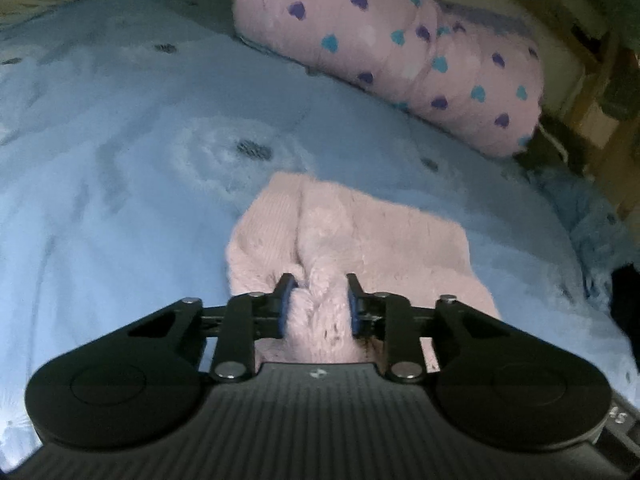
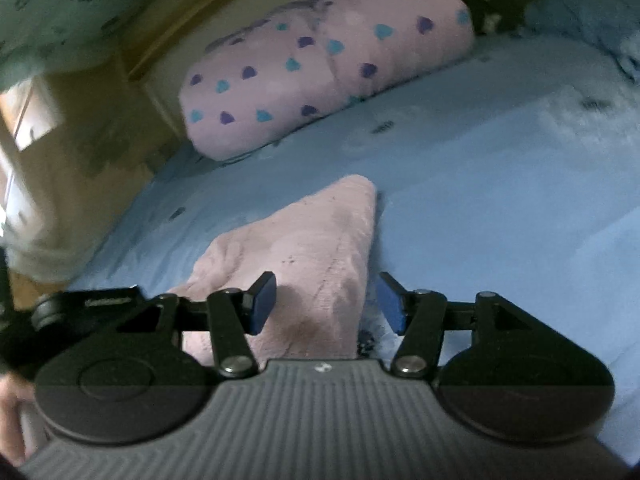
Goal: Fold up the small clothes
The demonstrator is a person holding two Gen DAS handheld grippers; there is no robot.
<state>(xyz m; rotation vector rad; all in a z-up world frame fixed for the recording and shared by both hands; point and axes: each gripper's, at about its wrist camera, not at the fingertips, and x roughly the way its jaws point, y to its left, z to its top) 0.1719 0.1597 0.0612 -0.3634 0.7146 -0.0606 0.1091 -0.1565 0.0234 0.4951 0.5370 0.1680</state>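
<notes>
So we've got this fuzzy pink knit garment (image 1: 344,236) lying on the blue bedsheet (image 1: 120,200), somewhere in the middle stretch of the bed, with its long side running away from us toward the far edge where the heart-print pink blanket (image 1: 384,52) is rolled up.

Our left gripper (image 1: 318,300) has its jaws closed most of the way on a bunched ridge of the near edge; the pads look like they're squeezing the fluff, so we'd call that a grip.

Our right gripper (image 2: 326,300) is a different story: jaws spread wide, holding nothing. The garment (image 2: 304,248) sits straight ahead and slightly toward its left finger, with the cloth's right edge passing between the pads. Whether a pad touches the fabric, we can't tell.

So the thing to watch: the left side is already on the cloth and the right only needs to close on that edge, we reckon. The footage is blurry, so take it loosely.
</notes>
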